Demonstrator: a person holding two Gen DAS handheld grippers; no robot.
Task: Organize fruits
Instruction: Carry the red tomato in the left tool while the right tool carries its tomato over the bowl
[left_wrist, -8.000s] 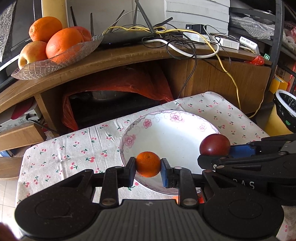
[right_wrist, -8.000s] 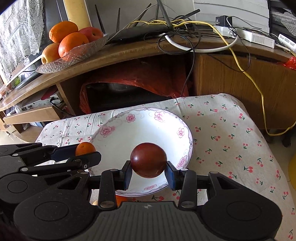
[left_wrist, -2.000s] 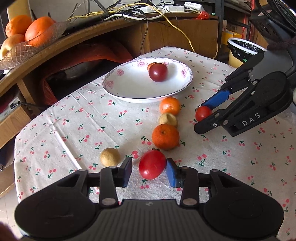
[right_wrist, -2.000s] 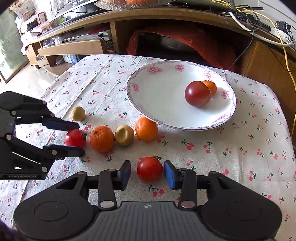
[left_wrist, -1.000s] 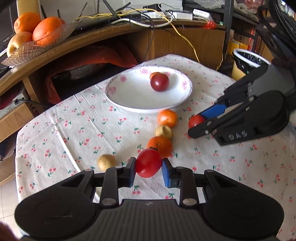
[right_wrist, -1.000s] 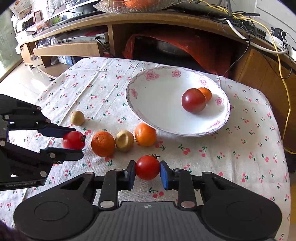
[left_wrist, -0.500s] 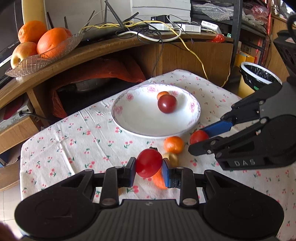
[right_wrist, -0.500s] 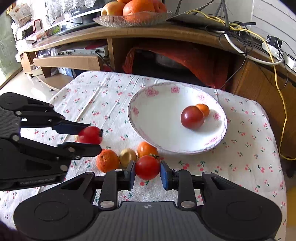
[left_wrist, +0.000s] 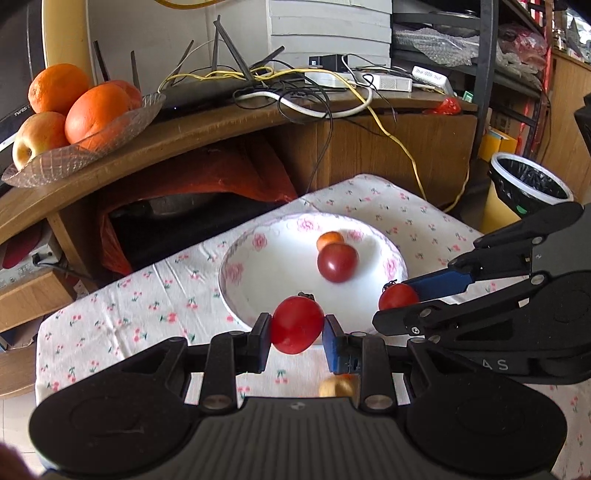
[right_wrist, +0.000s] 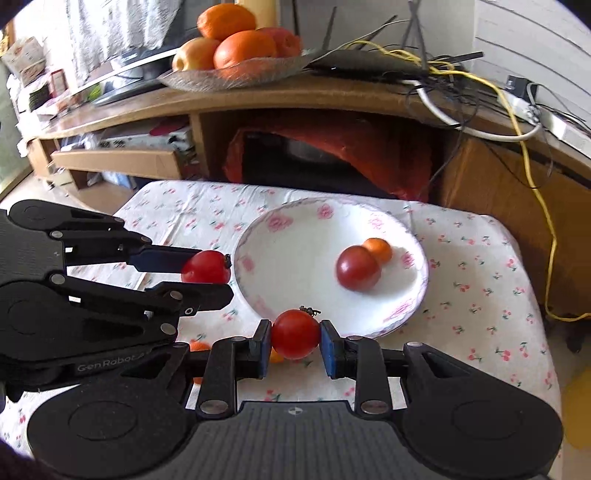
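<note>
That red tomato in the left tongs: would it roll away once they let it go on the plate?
Probably a little. The red tomato is round and smooth, so it should roll. The plate dips inward, which would likely stop it near the dark red fruit. It looks soft-skinned, so a hard squeeze might bruise it.

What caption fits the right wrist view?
Both grippers carry tomatoes toward the plate.

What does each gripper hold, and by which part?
Each holds a red tomato by its sides, between the fingers: the left gripper its tomato, the right gripper its tomato.
</note>
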